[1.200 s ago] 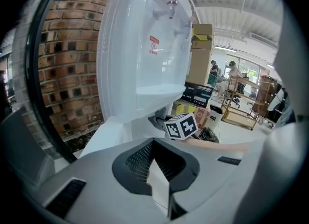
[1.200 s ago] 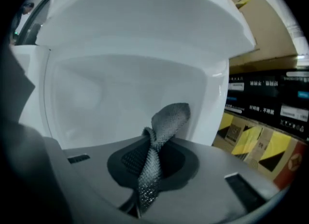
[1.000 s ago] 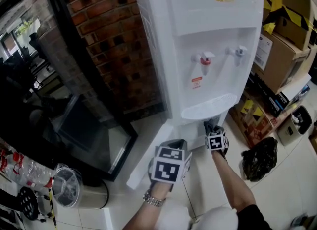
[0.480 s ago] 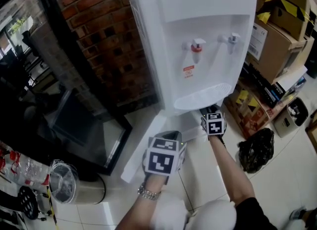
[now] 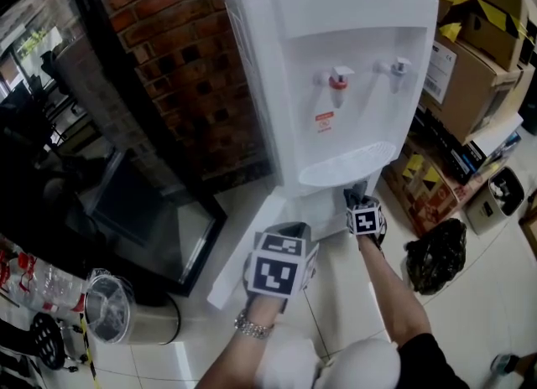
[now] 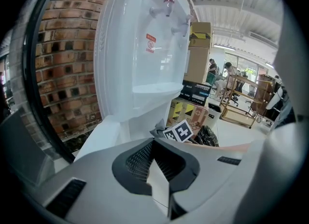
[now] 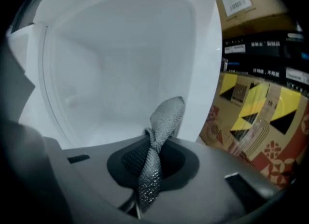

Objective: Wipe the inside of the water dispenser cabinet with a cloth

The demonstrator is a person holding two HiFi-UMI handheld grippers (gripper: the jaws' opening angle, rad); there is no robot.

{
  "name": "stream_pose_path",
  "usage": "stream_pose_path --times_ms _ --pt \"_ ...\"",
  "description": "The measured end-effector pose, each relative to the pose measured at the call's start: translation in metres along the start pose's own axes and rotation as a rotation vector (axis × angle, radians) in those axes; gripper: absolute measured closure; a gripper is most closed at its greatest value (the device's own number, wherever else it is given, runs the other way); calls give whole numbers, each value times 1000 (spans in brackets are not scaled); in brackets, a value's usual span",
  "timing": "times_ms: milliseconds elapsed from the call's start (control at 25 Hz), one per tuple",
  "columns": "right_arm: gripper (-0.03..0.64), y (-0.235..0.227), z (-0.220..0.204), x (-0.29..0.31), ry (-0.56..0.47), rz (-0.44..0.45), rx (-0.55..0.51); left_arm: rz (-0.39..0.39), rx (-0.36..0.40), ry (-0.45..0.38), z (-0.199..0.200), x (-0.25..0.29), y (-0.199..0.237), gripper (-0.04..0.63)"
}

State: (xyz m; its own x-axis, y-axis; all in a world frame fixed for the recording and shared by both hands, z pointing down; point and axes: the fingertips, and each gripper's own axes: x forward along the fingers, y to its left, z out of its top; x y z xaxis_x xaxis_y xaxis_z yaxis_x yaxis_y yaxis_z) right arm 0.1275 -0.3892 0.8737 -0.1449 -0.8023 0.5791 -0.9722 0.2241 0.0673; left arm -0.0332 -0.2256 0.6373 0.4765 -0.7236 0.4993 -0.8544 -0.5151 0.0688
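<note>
Cloth (image 7: 163,117), grey and mesh-like, stands pinched in the closed right gripper (image 7: 150,156). That gripper has eased back a touch from the mouth of the cabinet (image 7: 120,68) just ahead, likely the return of a wiping stroke. Off to its side the left gripper (image 6: 158,179), jaws slightly apart and empty, hangs by the open door (image 5: 239,261). Beyond the cloth, the white cabinet shows nothing inside, low in the water dispenser (image 5: 336,69).
</note>
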Motion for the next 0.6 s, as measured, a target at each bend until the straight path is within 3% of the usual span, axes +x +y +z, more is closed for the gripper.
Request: stream_pose_path --times_ms 120,200,360,480,600 --pt "586 3 -28 8 64 17 -8 -3 0 2 0 1 -1 594" --pt "586 5 -27 5 54 16 -14 -7 2 5 -1 2 -2 594" --pt "586 20 21 -12 -70 39 22 -13 5 6 0 5 -3 594" --pt "586 39 54 -13 -174 113 42 -14 7 8 0 6 -3 594" --pt "586 77 90 -19 -268 203 -18 -6 7 14 -2 5 0 594"
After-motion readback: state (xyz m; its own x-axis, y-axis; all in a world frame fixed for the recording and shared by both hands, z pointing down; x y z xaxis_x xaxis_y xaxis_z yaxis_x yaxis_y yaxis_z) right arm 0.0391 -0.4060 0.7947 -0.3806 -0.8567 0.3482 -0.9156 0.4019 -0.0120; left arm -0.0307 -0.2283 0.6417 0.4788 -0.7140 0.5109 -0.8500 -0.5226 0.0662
